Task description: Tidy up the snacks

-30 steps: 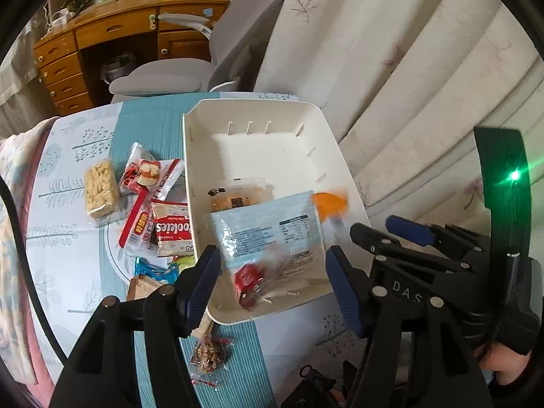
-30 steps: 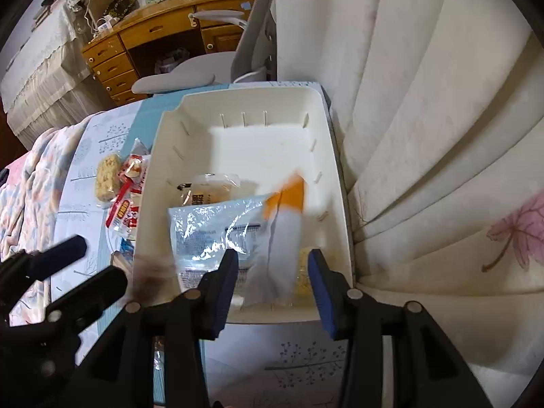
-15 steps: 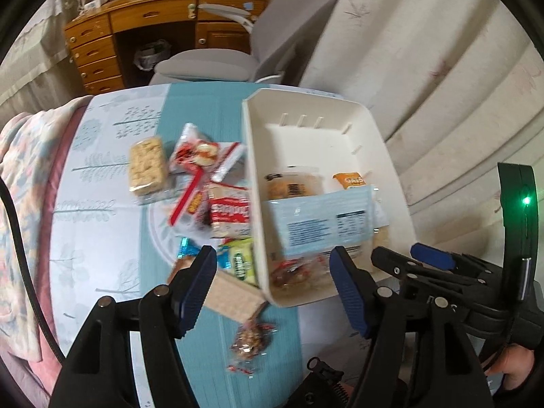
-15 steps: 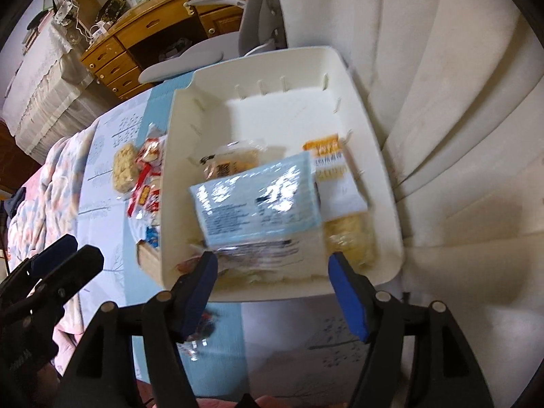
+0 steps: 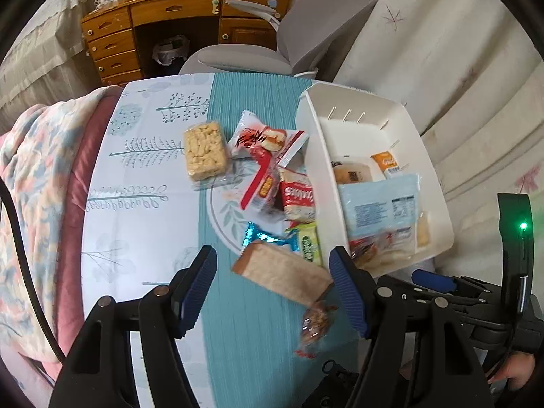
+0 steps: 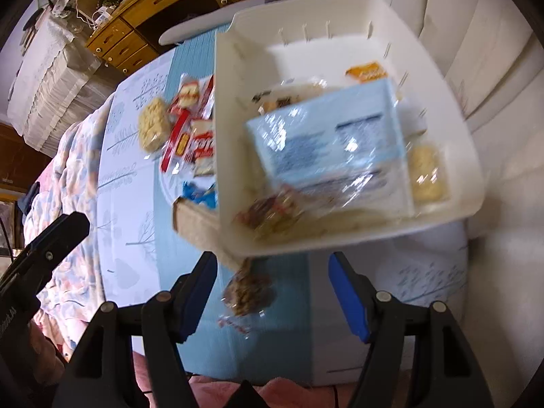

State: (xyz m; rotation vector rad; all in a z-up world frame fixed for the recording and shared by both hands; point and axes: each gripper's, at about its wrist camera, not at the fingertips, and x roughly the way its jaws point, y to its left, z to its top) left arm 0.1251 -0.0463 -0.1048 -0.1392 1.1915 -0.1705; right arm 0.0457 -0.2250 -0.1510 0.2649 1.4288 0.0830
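Observation:
A white tray (image 5: pixel 357 129) stands on the right of the table. It holds a light-blue packet (image 5: pixel 380 204), an orange packet (image 5: pixel 387 163) and a bun packet (image 5: pixel 350 173). Loose snacks lie to its left: a rice-crisp bar (image 5: pixel 204 149), red-and-white packets (image 5: pixel 265 139), a cookie pack (image 5: pixel 299 197), blue and green wrappers (image 5: pixel 261 236). My left gripper (image 5: pixel 272 289) is open, hovering over a brown packet (image 5: pixel 282 272), and holds nothing. My right gripper (image 6: pixel 272 292) is open and empty before the tray's near rim (image 6: pixel 340 241), over a clear nut packet (image 6: pixel 248 289).
A pale curtain (image 5: pixel 442 68) hangs close behind and right of the tray. A floral blanket (image 5: pixel 30 176) covers the table's left edge. A grey chair (image 5: pixel 272 47) and a wooden desk (image 5: pixel 170 13) stand beyond the far end.
The right gripper let go of the orange-and-white packet, which now lies in the tray, opened wider and drew back to the near rim. The left gripper swung left, from over the tray to over the loose snacks.

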